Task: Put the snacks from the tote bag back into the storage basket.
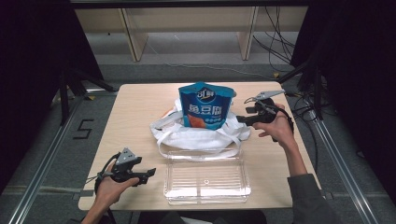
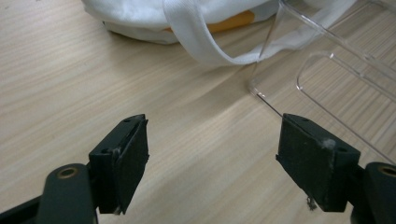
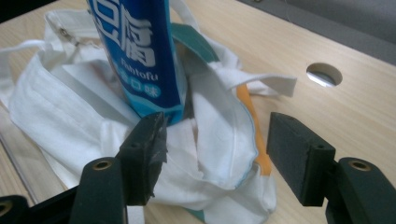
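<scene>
Beside the white bag (image 1: 198, 133), your right gripper (image 1: 243, 119) gapes empty, the blue pouch (image 1: 204, 106) standing propped in its folds, while your left gripper (image 1: 148, 174) waits wide-jawed near the clear tray (image 1: 206, 179).

"fishtofu" and Chinese characters 鱼豆腐 on the blue packet (image 3: 140, 56)

Pale wooden table (image 1: 135, 107), grey floor (image 1: 196, 56), wooden shelving (image 1: 187, 21), dark surroundings.

- blue snack pouch (image 3: 140, 56): top cut off by frame edge in right gripper view
- pouch base hidden inside white bag (image 1: 196, 133)
- clear tray (image 2: 327, 70): far part cut off, left gripper view
</scene>
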{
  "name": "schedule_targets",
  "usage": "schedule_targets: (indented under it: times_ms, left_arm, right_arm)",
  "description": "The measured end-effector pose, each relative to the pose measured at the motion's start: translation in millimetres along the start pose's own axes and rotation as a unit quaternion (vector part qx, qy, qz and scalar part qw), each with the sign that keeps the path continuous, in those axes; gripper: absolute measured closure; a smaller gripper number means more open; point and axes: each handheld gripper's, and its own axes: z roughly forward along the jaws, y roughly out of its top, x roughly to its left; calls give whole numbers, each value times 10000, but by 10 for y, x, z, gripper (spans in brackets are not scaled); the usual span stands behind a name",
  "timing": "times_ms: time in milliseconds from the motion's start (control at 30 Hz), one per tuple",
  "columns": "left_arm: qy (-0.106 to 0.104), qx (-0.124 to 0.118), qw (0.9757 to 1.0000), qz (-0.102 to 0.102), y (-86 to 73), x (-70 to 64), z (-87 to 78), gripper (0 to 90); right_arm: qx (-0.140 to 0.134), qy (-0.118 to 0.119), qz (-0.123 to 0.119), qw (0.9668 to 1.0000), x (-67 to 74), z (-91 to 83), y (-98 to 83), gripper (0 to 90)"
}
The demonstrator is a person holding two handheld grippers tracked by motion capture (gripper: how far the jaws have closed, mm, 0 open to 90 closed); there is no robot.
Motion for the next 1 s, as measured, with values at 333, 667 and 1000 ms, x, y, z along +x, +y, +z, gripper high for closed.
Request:
schedule_targets:
  times_ms: [333,667,1000]
  left_arm:
    - [45,39,10000,51,-94,-6,-37,239]
    - [11,36,10000,-11,-108,-42,-5,235]
    - [31,11,10000,-13,-113,-34,-1,234]
  right_arm:
    - [99,73,-305,9995,62,-102,314,316]
    - [337,110,-797,9962,263,-302,858,290]
    - [586,152,-1148,9915,392,-223,1244,320]
